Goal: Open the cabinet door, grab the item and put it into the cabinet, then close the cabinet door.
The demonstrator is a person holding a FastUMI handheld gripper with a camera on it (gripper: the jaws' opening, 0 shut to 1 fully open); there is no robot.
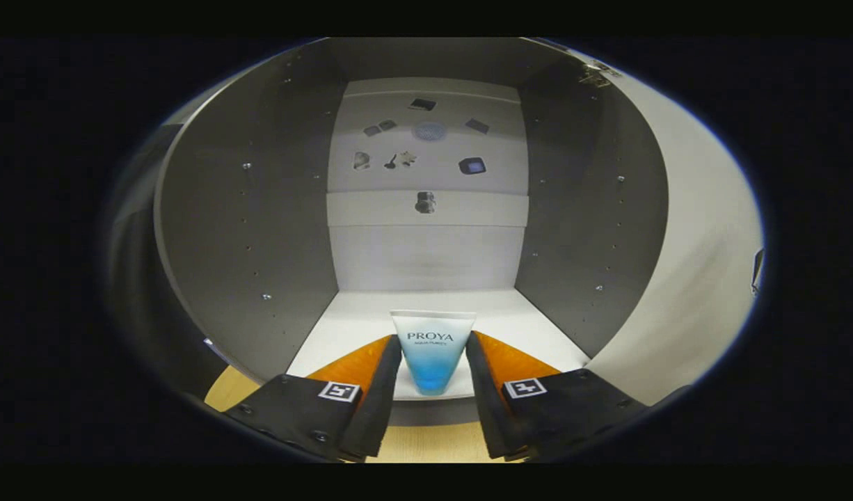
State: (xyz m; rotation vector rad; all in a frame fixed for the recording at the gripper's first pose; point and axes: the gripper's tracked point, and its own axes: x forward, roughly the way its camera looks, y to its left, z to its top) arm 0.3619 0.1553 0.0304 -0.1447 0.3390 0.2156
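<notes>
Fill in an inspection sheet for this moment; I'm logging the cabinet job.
Surface: white cabinet floor, tube resting near its front edge.
Job's things: tube upright between the fingers; cabinet door swung open beside it.
Clutter: small stickers on the cabinet's back wall.
Grippers: gripper with both fingers against the tube's sides.
Cables: nothing seen.
Surroundings: grey side walls with peg holes; wooden surface below the cabinet.

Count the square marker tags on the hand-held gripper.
2: one marker tag on the left finger, the other tag on the right finger, either side of the tube held between them.
</notes>
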